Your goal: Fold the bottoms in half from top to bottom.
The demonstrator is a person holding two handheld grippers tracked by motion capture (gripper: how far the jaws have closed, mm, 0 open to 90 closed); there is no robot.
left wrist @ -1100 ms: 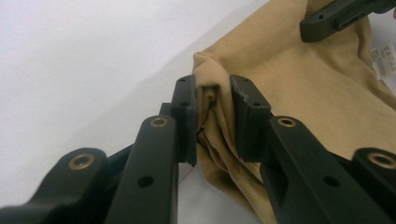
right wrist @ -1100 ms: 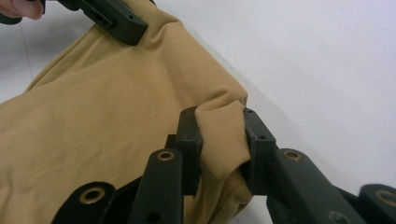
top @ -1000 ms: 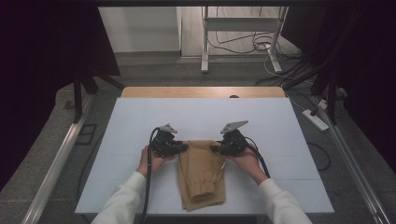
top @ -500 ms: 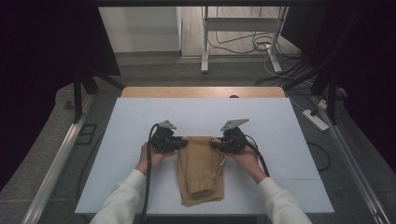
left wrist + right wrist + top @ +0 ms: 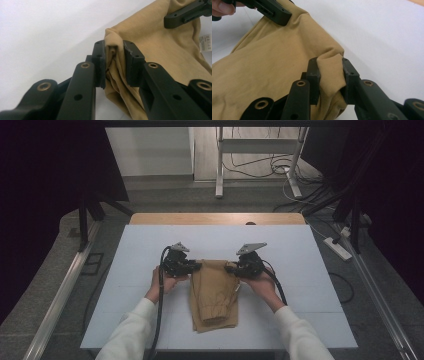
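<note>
The high view is fixed above the near edge of the white table point(image 5: 150, 245), facing forward and down from some distance; the tabletop runs from 6 o'clock to centre, the floor beyond toward 12. The left gripper view rides on the left gripper point(image 5: 113, 63), very close, looking along its jaws toward 1 o'clock across the tan garment point(image 5: 162, 47). The right gripper view rides on the right gripper point(image 5: 329, 75), equally close, looking toward 11 o'clock. All three views share the garment's far edge; each gripper view catches the opposite gripper at its top corner.
</note>
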